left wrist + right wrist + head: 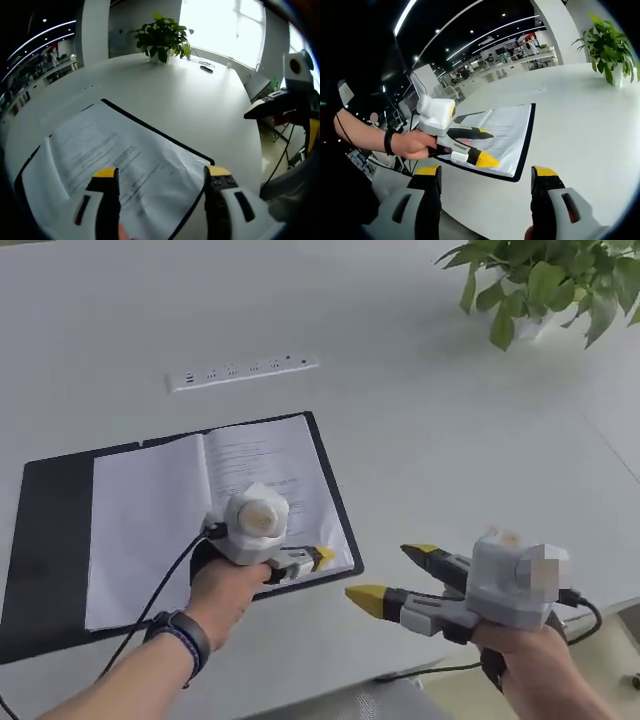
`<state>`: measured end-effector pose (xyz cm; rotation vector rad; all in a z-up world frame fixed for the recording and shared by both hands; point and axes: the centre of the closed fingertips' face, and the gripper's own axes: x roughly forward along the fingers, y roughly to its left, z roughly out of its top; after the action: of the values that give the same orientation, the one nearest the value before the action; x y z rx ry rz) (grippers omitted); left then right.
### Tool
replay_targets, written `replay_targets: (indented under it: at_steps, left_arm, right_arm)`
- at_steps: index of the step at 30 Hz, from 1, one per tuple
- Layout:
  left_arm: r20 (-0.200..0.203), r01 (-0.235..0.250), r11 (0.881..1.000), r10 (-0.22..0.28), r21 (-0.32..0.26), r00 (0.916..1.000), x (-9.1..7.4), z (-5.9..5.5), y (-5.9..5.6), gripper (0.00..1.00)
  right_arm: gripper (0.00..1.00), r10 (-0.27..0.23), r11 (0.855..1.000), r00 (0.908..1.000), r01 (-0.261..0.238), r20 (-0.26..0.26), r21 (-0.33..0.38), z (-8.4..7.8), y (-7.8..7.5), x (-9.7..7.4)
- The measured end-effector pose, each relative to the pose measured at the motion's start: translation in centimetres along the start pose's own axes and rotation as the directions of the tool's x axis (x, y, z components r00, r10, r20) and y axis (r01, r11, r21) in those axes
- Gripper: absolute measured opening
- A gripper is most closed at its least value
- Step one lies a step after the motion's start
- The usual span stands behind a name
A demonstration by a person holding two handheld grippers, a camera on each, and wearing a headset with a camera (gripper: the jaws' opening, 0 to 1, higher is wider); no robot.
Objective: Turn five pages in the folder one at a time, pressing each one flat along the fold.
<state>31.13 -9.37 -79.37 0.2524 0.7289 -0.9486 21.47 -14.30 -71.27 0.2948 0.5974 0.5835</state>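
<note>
The folder (pixel 40 540) lies open on the desk (pixel 450 420), left of centre, and we judge that we are about to take up a page. Our left hand-held gripper (pixel 161 172) hangs over the near right corner of the right-hand page (pixel 270 470) with its jaws spread. We cannot tell whether it touches the paper. Our right hand-held gripper (pixel 392 573) waits to the right of the folder, apart from it, and its jaws are spread too.

To do this well, we should slide one jaw under the top sheet alone at that corner and close gently, so the paper does not crease. Then we carry the sheet over to the left in a low arc and run a gripper along the fold (pixel 207 490) from far to near.
</note>
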Motion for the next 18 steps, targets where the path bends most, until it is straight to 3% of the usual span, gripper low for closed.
replay_targets:
  at_steps: [5,8,11,18]
  left_arm:
    - [-0.015,0.006,1.000,-0.007,-0.005,0.9999,0.9,-0.6,-0.7,0.69]
    - [-0.028,-0.036,0.998,0.037,0.052,0.9989,1.0,-1.1,-0.2,0.66]
    - [-0.031,-0.035,0.996,0.038,0.085,0.9988,1.1,-1.3,-0.3,0.65]
    - [-0.028,-0.035,0.995,0.038,0.096,0.9989,1.1,-1.3,-0.1,0.64]
  right_arm:
    - [0.72,-0.002,1.000,1.0000,0.002,0.006,0.015,0.0,-0.3,0.0]
    - [0.71,-0.003,0.999,1.0000,0.003,0.002,0.032,-0.2,-0.6,0.1]
    - [0.71,-0.001,1.000,1.0000,0.001,0.006,0.031,-0.1,-0.5,0.2]
    - [0.70,0.010,1.000,0.9999,-0.010,-0.004,0.028,-0.4,-0.4,0.5]
